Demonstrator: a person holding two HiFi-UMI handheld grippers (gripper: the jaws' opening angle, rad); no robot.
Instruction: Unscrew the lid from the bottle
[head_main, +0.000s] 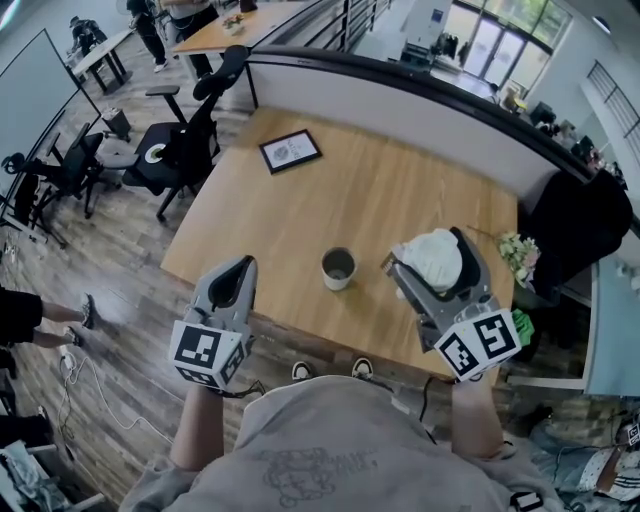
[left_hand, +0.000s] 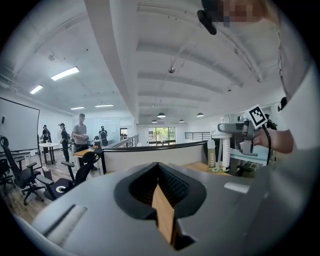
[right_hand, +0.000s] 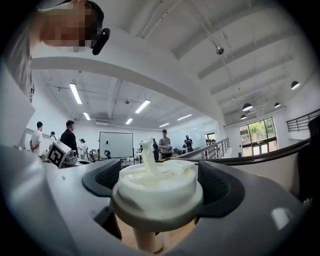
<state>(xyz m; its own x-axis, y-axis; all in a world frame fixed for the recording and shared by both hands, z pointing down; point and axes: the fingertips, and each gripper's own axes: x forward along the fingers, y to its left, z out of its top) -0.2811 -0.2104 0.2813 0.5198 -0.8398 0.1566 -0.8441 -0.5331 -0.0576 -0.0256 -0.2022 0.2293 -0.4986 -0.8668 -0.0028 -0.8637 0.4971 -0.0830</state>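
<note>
Head view has your two forearms reaching forward from your chest, one on either side of the bottle (head_main: 338, 268). The bottle stands upright and open-mouthed near the desk's (head_main: 300, 215) front edge.

Your left gripper (head_main: 238, 268) is at the desk's near-left edge, left of the bottle and apart from it, with its marker cube nearest you. Left gripper view shows it held about level, aimed across the room rather than down. Its jaws are closed tight on each other with nothing between them, and only a sliver of wood shows through the gap below.

Your right gripper (head_main: 430, 260) is above the desk's near-right part, to the right of the bottle and clear of it. Its wrist is turned so the marker cube faces up towards you. It is clamped on the white lid (right_hand: 157, 189). In the right gripper view the lid sits top-up between the two black pads, filling the gap, with a white spout rising from its top and a pale stem hanging beneath. That view is also close to level. The lid is off the bottle and held beside it in the air.

A picture frame (head_main: 290, 150) lies on the far side of the desk, and an office chair (head_main: 180, 140) stands off its left corner.
</note>
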